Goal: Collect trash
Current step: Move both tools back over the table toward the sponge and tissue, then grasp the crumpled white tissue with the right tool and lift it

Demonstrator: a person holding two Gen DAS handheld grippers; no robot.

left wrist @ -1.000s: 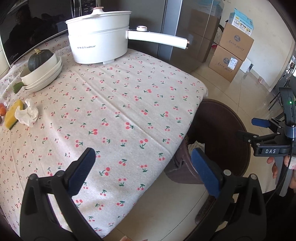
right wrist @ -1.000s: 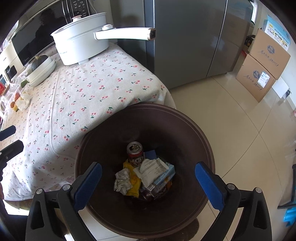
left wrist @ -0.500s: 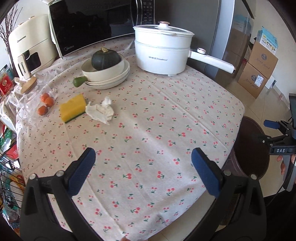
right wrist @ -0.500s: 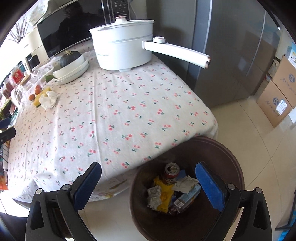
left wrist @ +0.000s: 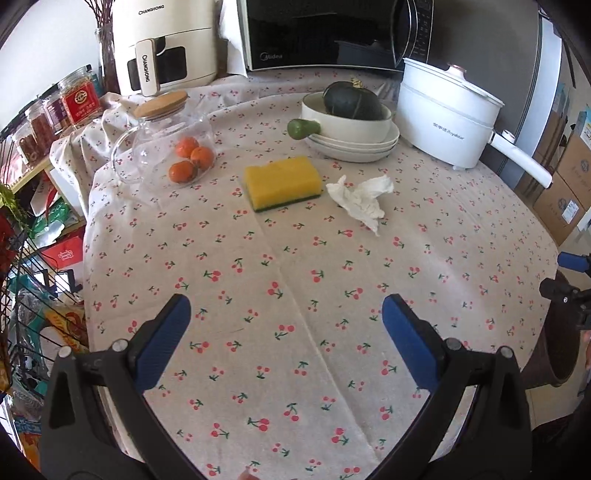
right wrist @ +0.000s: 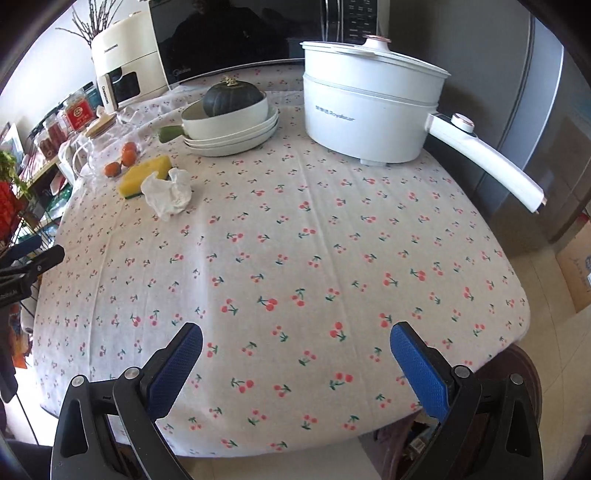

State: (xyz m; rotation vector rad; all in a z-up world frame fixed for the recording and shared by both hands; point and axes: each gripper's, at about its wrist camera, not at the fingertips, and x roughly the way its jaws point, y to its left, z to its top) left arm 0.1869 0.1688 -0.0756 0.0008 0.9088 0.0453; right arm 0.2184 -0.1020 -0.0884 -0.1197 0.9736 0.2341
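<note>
A crumpled white tissue [left wrist: 360, 201] lies on the cherry-print tablecloth [left wrist: 295, 295], just right of a yellow sponge [left wrist: 282, 182]. It also shows in the right wrist view [right wrist: 168, 194], far left. My left gripper [left wrist: 286, 334] is open and empty above the table's near part, well short of the tissue. My right gripper [right wrist: 295, 363] is open and empty over the table's near edge. The brown trash bin [right wrist: 524, 373] shows at the table's right edge, and in the left wrist view [left wrist: 557, 332].
A white electric pot [left wrist: 447, 114] with a long handle stands at the back right. Stacked bowls with a dark squash [left wrist: 351, 125], a glass jar with oranges [left wrist: 173, 147], a microwave [left wrist: 325, 33] and a cream appliance [left wrist: 162, 44] stand behind. Cardboard boxes [left wrist: 565, 177] are on the floor.
Both grippers have swung left from over the trash bin to face the table. The tissue and sponge have come into central view. Both stay open and empty.
</note>
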